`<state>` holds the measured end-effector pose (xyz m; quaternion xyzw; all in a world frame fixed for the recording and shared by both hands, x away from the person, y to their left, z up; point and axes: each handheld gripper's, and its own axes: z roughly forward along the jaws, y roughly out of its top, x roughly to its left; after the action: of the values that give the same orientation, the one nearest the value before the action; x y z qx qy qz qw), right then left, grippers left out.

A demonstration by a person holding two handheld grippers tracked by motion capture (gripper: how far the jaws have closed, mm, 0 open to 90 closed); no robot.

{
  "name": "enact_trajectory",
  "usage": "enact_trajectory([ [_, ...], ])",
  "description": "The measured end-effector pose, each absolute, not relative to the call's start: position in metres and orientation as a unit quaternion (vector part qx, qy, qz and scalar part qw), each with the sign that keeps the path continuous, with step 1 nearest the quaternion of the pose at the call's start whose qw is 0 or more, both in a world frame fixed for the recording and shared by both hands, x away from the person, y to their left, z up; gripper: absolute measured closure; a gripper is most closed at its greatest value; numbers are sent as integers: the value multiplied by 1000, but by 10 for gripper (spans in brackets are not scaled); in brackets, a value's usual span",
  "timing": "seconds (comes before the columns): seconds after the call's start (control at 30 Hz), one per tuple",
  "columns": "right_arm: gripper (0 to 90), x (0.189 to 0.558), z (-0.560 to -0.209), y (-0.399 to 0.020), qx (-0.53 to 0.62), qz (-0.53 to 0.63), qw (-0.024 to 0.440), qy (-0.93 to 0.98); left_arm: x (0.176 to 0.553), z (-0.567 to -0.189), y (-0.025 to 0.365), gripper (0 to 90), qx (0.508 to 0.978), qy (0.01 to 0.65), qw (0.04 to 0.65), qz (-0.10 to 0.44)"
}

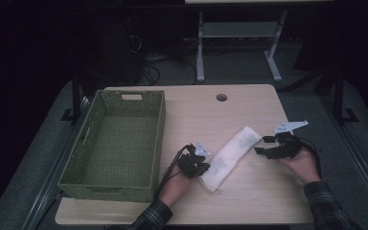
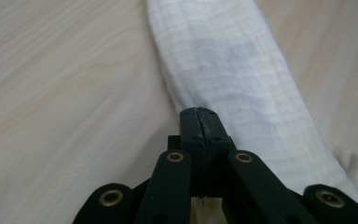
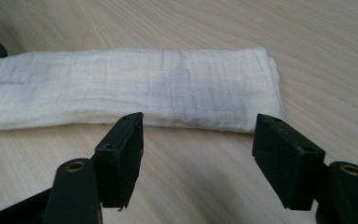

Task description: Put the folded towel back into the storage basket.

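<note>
Cloth (image 1: pixel 230 155) lies folded, mid-frame on the counter (image 1: pixel 249 201), right of the basket (image 1: pixel 120 143). Left tongs (image 1: pixel 202 167) pinch its near edge tight; right tongs (image 3: pixel 198 154) gape beside it, empty. One-ended lifting may unfold it.

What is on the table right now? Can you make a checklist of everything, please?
Surface: pale wooden table, with a round hole near the far edge.
Job's things: folded white cloth lying flat, slantwise, mid-table.
Clutter: green woven basket at the left, nothing seen inside.
Grippers: left gripper shut, tips at the cloth's edge; whether it pinches cloth cannot be told. Right gripper open, just short of the cloth.
Cables: a black cable trails from the left gripper.
Surroundings: dark room, grey floor, white table legs behind.
</note>
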<state>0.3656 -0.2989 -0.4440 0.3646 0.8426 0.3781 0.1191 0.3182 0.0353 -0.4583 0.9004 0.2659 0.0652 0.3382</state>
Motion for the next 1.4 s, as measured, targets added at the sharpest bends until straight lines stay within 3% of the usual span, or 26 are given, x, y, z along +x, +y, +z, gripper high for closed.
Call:
enact_trajectory([
  [0.37, 298, 344, -441, -302, 374, 392, 117, 832, 296, -459, 16, 890, 910, 214, 352, 45],
  [0.97, 287, 356, -450, -301, 359, 376, 123, 846, 270, -466, -42, 855, 913, 136, 385, -15],
  [1.13, 286, 358, -451, -301, 358, 376, 122, 846, 273, -458, -41, 841, 914, 125, 386, -17],
  [1.23, 286, 357, -451, -301, 356, 377, 124, 846, 284, -444, -39, 806, 912, 119, 392, -16],
  [1.4, 286, 358, -451, -302, 356, 380, 128, 844, 298, -434, -44, 618, 917, 79, 390, -17],
])
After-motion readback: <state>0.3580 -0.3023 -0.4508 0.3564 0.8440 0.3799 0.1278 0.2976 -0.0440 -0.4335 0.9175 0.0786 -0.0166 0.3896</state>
